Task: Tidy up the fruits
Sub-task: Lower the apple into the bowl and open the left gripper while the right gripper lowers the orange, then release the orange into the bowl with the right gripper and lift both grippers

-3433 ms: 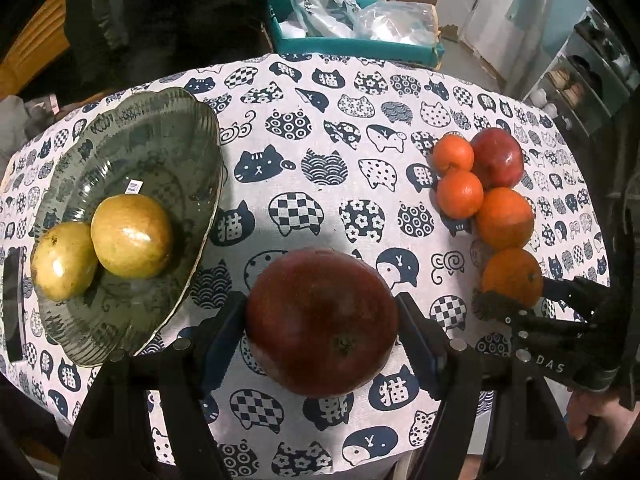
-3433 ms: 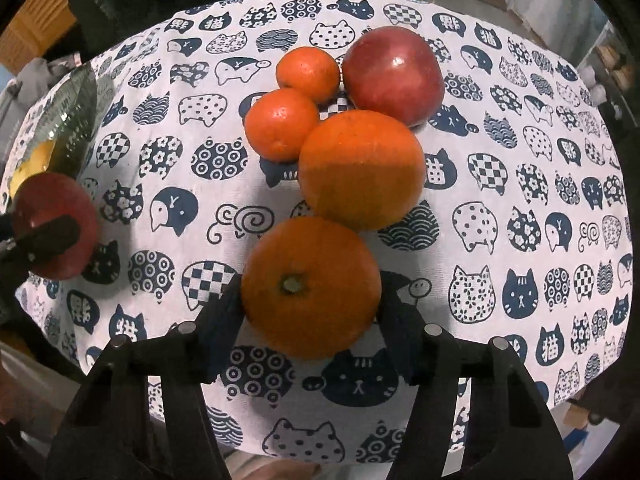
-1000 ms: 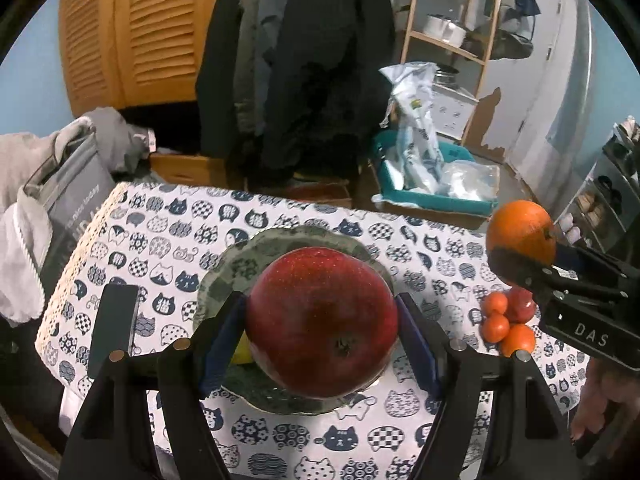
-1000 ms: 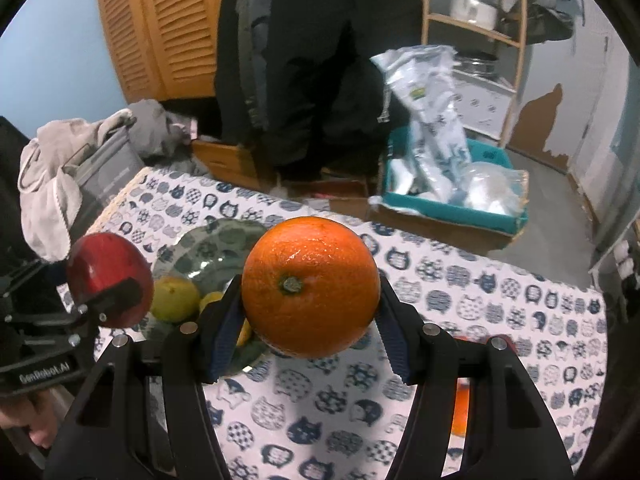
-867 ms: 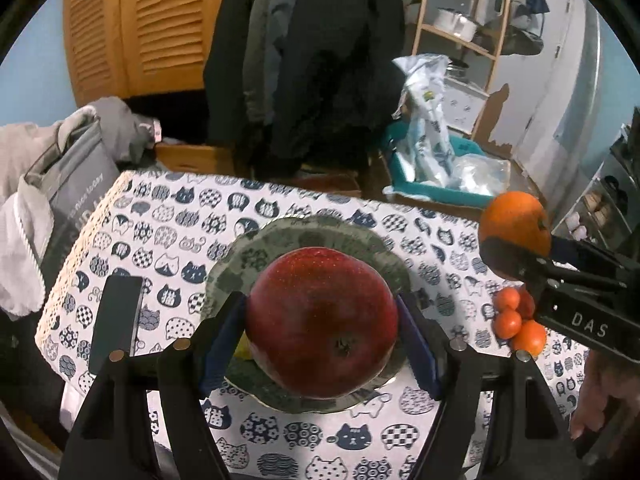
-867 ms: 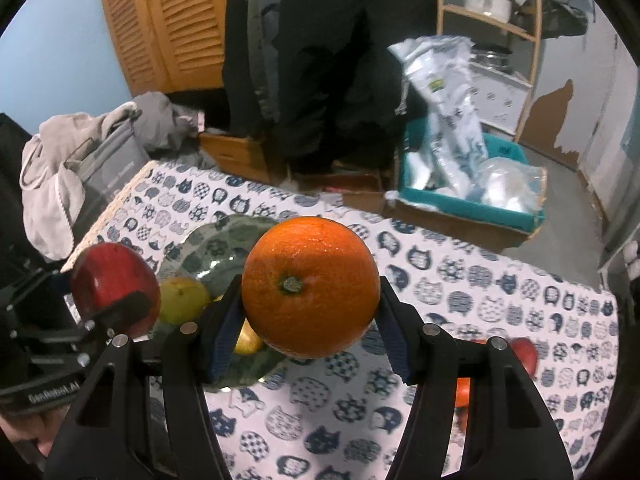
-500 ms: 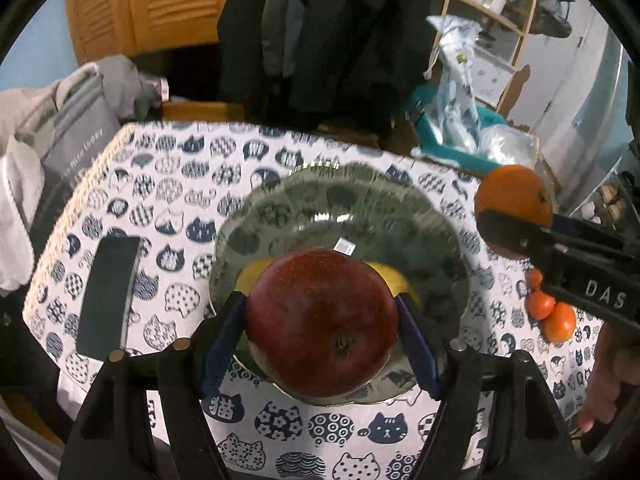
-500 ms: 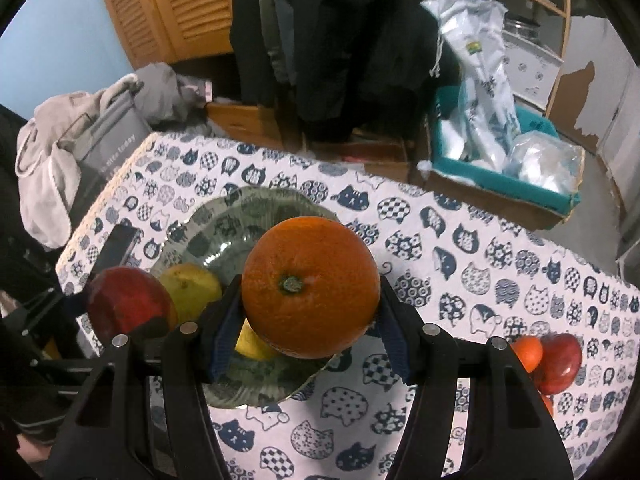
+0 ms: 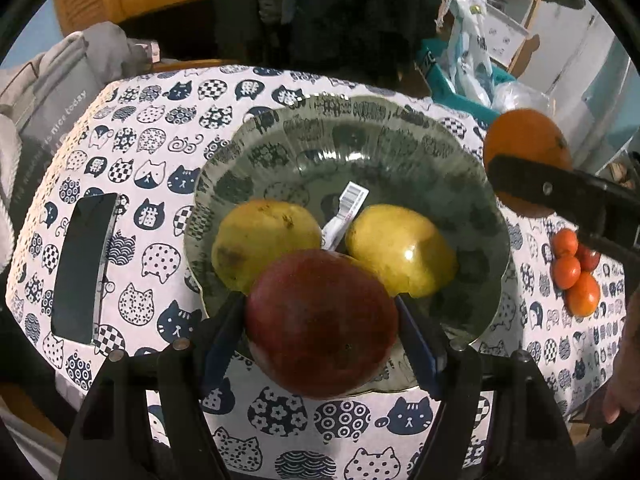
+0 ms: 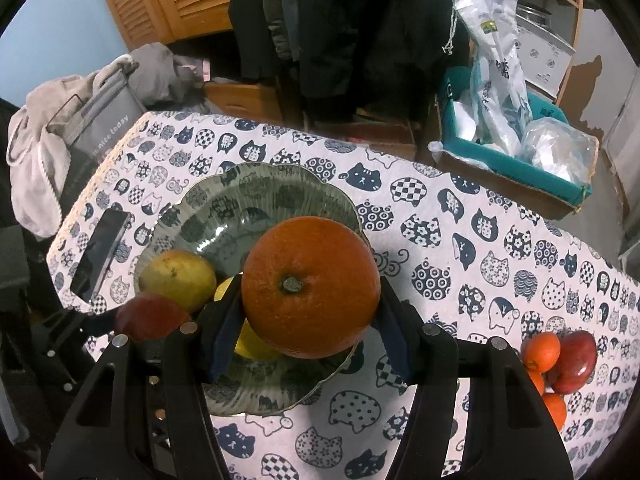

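My left gripper (image 9: 322, 326) is shut on a dark red apple (image 9: 320, 320), held over the near rim of a green glazed plate (image 9: 400, 152). Two yellow-green fruits (image 9: 264, 240) (image 9: 400, 248) lie on that plate beside a barcode sticker. My right gripper (image 10: 310, 294) is shut on a big orange (image 10: 310, 286), hanging above the plate's (image 10: 248, 196) right side; in the left wrist view this orange (image 9: 526, 148) shows at the right. The red apple (image 10: 150, 316) appears at the lower left of the right wrist view.
A cat-print cloth (image 9: 160, 152) covers the table. A black phone (image 9: 82, 272) lies left of the plate. Small oranges and a red apple (image 10: 560, 360) sit grouped at the right. Beyond the table stand a teal box with bags (image 10: 512, 140), clothes and a grey bag.
Both grippers have sunk toward the plate with their fruit still held. The plate looks larger and the two yellow fruits have come into view above the apple.
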